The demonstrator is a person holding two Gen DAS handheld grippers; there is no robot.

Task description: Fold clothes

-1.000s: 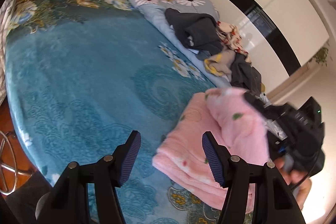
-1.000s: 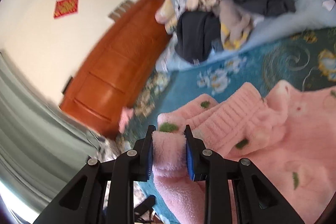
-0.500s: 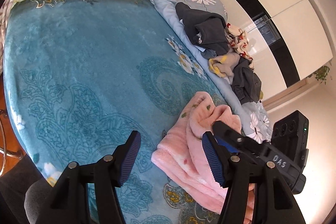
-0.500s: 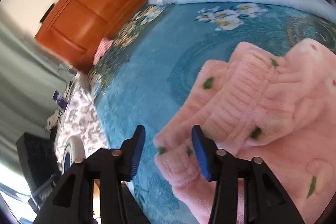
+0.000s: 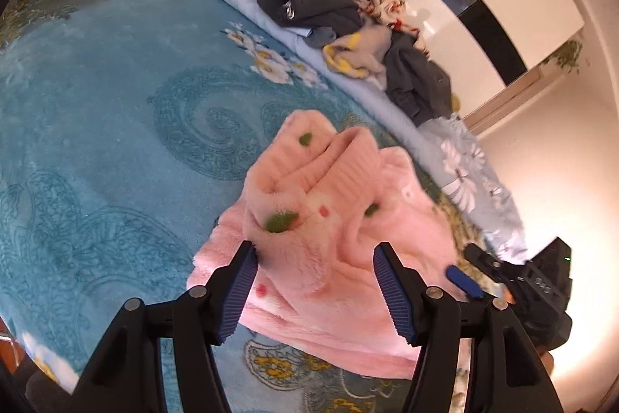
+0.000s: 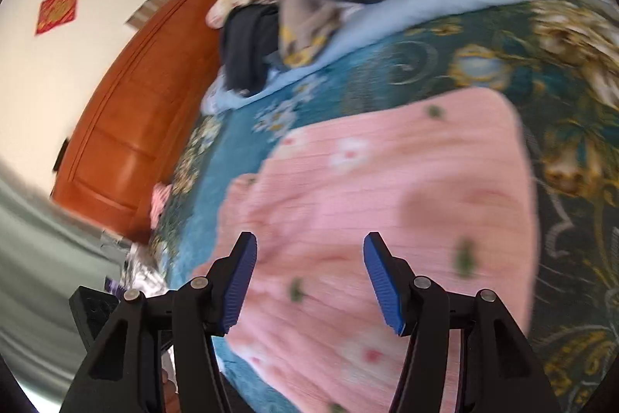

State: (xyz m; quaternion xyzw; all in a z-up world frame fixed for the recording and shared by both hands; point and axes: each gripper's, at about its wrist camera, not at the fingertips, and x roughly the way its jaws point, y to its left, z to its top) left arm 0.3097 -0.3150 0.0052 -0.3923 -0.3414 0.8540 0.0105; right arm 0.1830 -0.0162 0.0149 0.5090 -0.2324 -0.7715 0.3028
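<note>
Pink garment (image 5: 340,219) on bed | left gripper (image 5: 315,287) agape, empty | right gripper (image 6: 309,281) opening, empty

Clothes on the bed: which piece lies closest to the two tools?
The fluffy pink garment, right under both tools; the dark, floral and yellow-trimmed clothes sit heaped far off on the pale blue quilt.

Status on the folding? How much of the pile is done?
Done: the pink fleece garment lies partly folded on the teal blanket, a sleeve doubled over its body. In hand: nothing; the left gripper is open over it, and the right gripper is opening with no cloth pinched. Left: finishing this piece, then the unfolded heap of clothes on the daisy quilt.
</note>
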